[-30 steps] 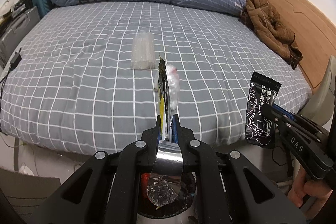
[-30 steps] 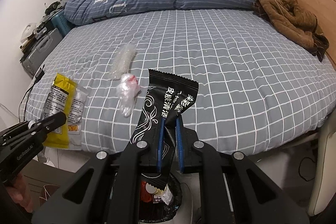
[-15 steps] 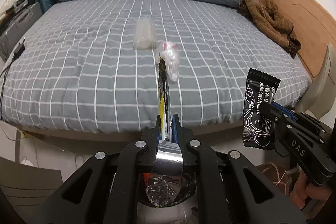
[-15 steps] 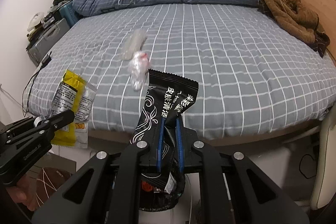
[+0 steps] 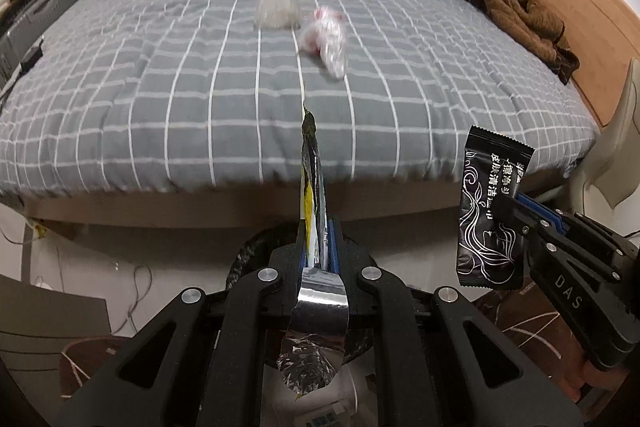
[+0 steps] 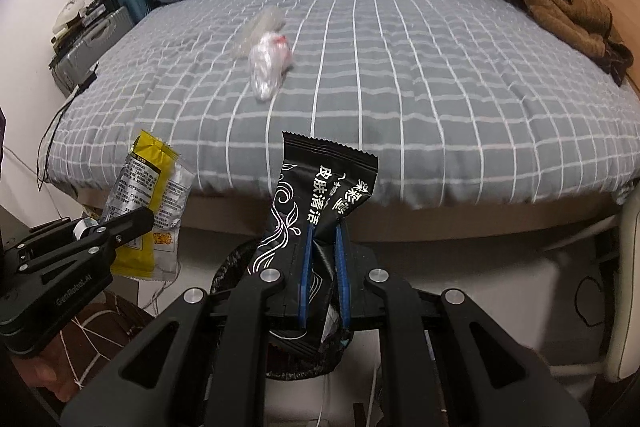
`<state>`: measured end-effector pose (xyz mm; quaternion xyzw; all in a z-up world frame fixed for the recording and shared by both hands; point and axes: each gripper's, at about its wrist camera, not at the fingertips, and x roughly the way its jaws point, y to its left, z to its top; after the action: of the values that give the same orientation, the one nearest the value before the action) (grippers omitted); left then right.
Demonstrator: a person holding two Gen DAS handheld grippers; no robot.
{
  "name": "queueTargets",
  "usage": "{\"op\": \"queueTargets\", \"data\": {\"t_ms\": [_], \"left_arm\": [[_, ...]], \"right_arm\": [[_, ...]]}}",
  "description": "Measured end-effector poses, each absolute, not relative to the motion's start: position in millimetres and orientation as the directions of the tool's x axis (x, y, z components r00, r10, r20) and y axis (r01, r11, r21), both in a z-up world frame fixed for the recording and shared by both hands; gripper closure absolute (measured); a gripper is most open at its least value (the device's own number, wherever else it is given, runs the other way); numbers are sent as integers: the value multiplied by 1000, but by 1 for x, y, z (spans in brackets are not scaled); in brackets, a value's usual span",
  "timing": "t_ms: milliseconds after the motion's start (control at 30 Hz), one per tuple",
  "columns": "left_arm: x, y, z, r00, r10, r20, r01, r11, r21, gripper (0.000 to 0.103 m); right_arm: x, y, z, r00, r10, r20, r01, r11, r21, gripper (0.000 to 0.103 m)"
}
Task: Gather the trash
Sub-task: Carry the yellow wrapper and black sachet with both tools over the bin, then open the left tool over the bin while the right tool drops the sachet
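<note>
A bed (image 5: 160, 99) in grey checked covers filled the room, two clear plastic scraps (image 5: 326, 35) lying on it. Left tongs (image 5: 318, 247) gripped a yellow-and-foil wrapper (image 6: 148, 203); right tongs (image 6: 324, 247) clenched a black sachet (image 6: 320, 187) above a dark-lined bin (image 6: 240, 263).

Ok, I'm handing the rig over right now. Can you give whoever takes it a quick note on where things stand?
Left gripper: shut on the yellow and silver wrapper.
Right gripper: shut on the black wrapper.
Both hang over the black-lined bin on the floor at the bed's edge.
Done: two wrappers picked up.
Left: drop both in the bin, then fetch the clear plastic piece and the crumpled clear bag with red from the bed.
</note>
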<state>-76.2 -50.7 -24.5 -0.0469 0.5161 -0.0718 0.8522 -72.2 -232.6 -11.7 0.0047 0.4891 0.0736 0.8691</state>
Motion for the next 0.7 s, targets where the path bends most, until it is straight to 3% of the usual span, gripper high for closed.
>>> {"op": "queueTargets", "data": {"t_ms": [700], "left_arm": [[-78,-63,-140,295,-186,-937,72,982,-172,94]], "right_arm": [[-77,-243,-117,370,109,-923,-88,993,82,92]]}}
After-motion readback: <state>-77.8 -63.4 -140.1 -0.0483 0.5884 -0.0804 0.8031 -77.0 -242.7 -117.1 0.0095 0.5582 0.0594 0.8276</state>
